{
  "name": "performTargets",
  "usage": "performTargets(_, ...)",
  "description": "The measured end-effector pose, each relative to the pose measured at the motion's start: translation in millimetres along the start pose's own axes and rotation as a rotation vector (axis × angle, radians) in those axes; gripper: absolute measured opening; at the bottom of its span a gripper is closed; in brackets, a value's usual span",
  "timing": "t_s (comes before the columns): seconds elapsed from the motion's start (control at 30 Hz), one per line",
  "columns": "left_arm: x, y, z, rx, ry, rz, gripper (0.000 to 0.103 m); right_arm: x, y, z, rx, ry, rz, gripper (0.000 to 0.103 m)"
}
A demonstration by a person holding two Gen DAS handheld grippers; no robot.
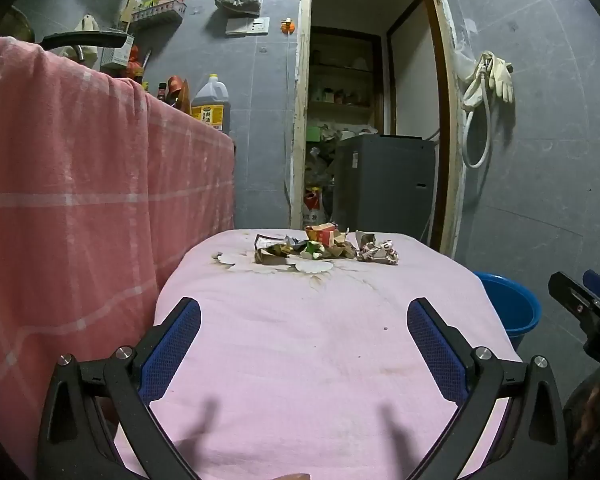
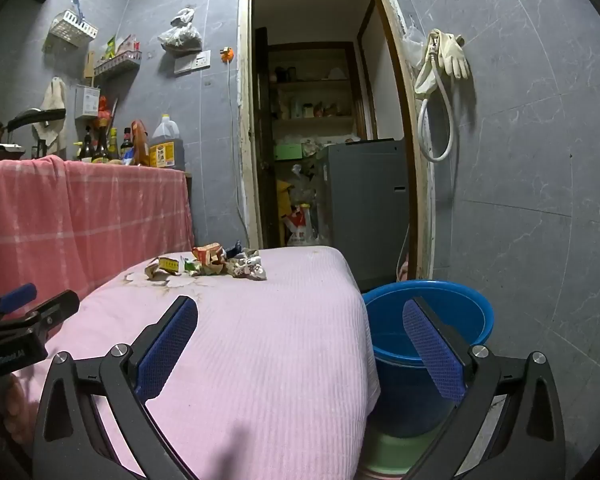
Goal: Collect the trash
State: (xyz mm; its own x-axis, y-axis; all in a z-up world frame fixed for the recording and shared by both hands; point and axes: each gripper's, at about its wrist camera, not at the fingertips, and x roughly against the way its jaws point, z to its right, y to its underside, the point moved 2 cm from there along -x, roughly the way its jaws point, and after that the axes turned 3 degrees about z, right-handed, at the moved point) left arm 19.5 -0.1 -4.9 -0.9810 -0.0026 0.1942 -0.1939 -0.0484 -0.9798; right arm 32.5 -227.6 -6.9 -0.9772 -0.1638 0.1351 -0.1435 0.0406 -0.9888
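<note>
A heap of crumpled paper and wrapper trash (image 1: 324, 245) lies at the far end of a table covered with a pink cloth (image 1: 300, 340); it also shows in the right wrist view (image 2: 212, 265). A blue bucket (image 2: 428, 320) stands on the floor right of the table, also seen in the left wrist view (image 1: 508, 304). My left gripper (image 1: 304, 312) is open and empty over the near half of the table. My right gripper (image 2: 300, 312) is open and empty at the table's right edge, its right finger in front of the bucket.
A counter draped with a pink checked cloth (image 1: 80, 184) stands to the left, with bottles and an oil jug (image 1: 211, 104) on top. An open doorway (image 1: 364, 120) with a grey appliance (image 1: 384, 184) is behind the table. Grey tiled wall to the right.
</note>
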Motion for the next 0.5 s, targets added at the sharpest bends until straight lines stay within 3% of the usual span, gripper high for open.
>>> performTargets(0.5, -1.3, 1.8, -1.6, -0.006, -0.001, -0.004, 0.101, -0.3, 0.0, 0.0, 0.0, -0.001, 0.002, 0.103)
